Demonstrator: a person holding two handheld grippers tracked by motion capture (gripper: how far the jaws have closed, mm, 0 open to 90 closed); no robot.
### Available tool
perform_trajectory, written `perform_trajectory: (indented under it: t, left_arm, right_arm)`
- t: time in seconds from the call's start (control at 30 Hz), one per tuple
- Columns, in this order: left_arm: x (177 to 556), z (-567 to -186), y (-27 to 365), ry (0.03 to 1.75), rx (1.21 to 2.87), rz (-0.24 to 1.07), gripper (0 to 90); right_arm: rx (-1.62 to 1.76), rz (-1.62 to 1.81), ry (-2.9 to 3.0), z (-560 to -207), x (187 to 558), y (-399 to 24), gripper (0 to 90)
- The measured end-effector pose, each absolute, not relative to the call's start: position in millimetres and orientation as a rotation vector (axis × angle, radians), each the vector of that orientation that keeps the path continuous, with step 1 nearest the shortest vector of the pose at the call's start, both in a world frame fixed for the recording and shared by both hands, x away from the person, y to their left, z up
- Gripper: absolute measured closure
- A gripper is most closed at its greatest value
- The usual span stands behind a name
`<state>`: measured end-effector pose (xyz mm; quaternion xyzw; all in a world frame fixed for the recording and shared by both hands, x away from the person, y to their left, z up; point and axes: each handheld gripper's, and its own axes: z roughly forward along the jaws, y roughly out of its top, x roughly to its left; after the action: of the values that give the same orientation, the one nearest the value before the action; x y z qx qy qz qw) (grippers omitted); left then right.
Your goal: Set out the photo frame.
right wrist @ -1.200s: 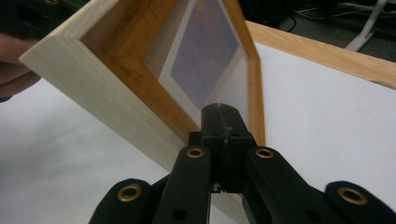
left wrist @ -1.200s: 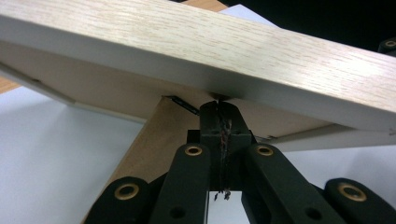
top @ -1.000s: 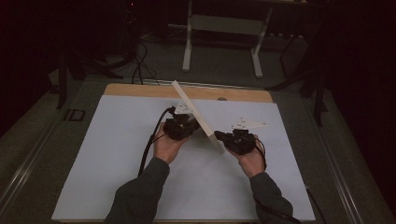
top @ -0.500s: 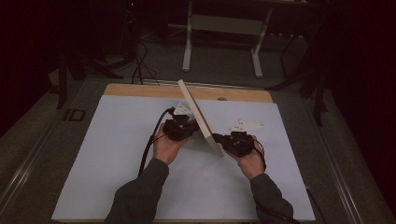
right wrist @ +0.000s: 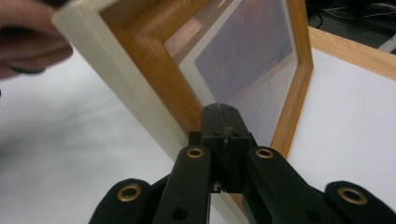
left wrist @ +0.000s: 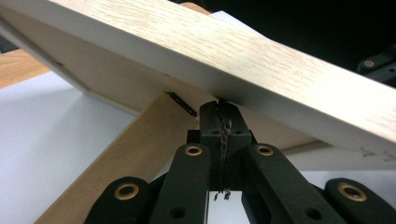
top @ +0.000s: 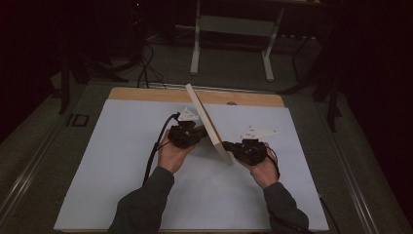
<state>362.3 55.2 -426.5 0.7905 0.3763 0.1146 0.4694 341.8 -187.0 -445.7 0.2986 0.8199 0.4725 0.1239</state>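
A light wooden picture frame (top: 207, 124) stands tilted on its edge in the middle of the white table sheet (top: 122, 161). My left gripper (top: 200, 132) is behind it on the left, shut, with its tip against the frame's back (left wrist: 257, 60) beside the brown fold-out stand (left wrist: 130, 149). My right gripper (top: 226, 145) is at the frame's near end, also shut. In the right gripper view its tip (right wrist: 219, 109) touches the frame's inner front rim (right wrist: 140, 84), below the glass (right wrist: 247, 56). In the left gripper view the jaws (left wrist: 219, 107) are pressed together with nothing held.
A wooden board edge (top: 146, 94) runs along the far side of the white sheet. Beyond the table stand white metal legs (top: 231, 24) and loose cables (top: 143, 63) on a dark floor. The hand holding the left gripper (right wrist: 28, 46) appears at the upper left of the right gripper view.
The frame's far end has shifted slightly to the right. Both hands stay where they were, jaws still shut.
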Motion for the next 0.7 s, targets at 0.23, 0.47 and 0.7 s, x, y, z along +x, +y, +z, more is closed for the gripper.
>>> perform_trajectory:
  t: [0.23,0.47,0.7]
  left_arm:
    - [364,-427,56,0.931,1.944,0.280,90.0]
    - [367,-427,58,0.928,1.942,0.269,90.0]
    - [371,-426,63,0.917,1.947,0.247,90.0]
  right_arm:
    - [0.853,1.363,2.404,-445,340,-184,90.0]
    - [0.839,1.370,2.413,-445,339,-179,90.0]
    - [0.812,1.368,2.433,-444,339,-171,90.0]
